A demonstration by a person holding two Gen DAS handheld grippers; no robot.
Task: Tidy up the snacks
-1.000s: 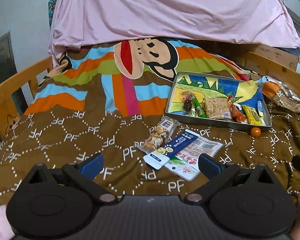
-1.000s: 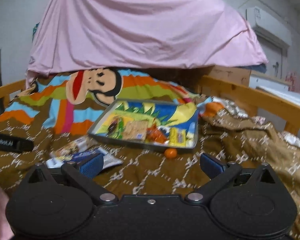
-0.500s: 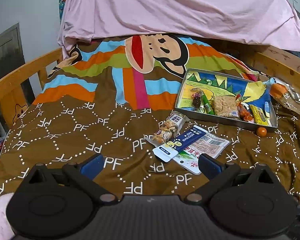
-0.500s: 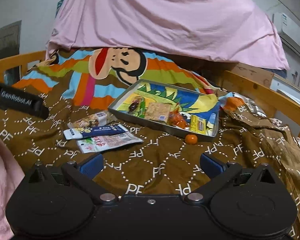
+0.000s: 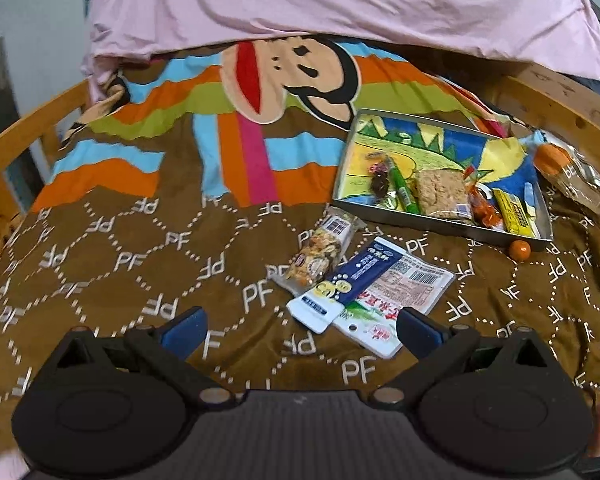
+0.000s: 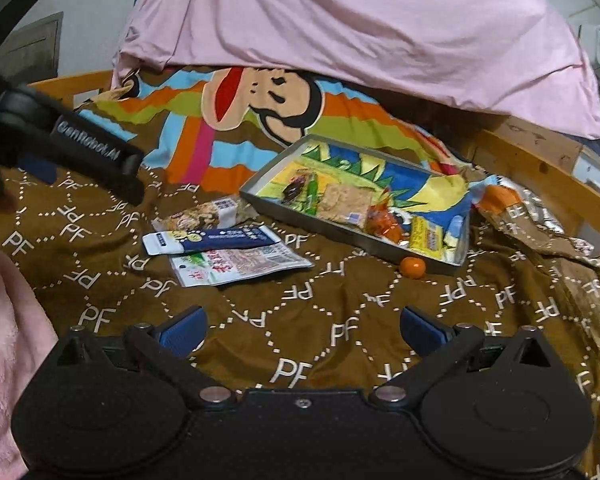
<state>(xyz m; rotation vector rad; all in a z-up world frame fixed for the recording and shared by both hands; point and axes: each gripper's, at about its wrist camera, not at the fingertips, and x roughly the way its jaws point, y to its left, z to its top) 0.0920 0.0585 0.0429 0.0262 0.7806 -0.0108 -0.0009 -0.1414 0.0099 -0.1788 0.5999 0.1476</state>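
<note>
Snacks sit in two lots on a brown blanket [image 5: 148, 248] w/ white "PF" lettering. Three packets lie loose in a small pile: a nut bar [image 5: 320, 254] [image 6: 206, 216], a dark blue packet [image 5: 350, 282] [image 6: 216, 238] overlapping its near end, and a white flat packet [image 5: 396, 300] [image 6: 240, 264] partly under the blue one. Just beyond them is a metal tray [image 5: 342, 168] [image 6: 268, 174] w/ a colourful cartoon base. Inside, along its near edge: a dark wrapped candy [image 5: 380, 184], green stick [image 5: 404, 192], oat bar [image 5: 440, 192] [image 6: 344, 202], orange wrapped sweets [image 5: 484, 210] [image 6: 382, 222], yellow pack [image 5: 512, 212] [image 6: 426, 236]. A small orange ball [image 5: 519, 250] [image 6: 413, 267], maybe a sweet or fruit, rests outside the tray by its near corner.

Left gripper [image 5: 300, 330] is spread wide, empty, above the blanket near the white packet. Right gripper [image 6: 302, 330] likewise wide apart, holding nothing, over bare blanket short of the ball. A pink sheet [image 5: 340, 0] hangs behind; wooden bed rail [image 5: 32, 120] at left.
</note>
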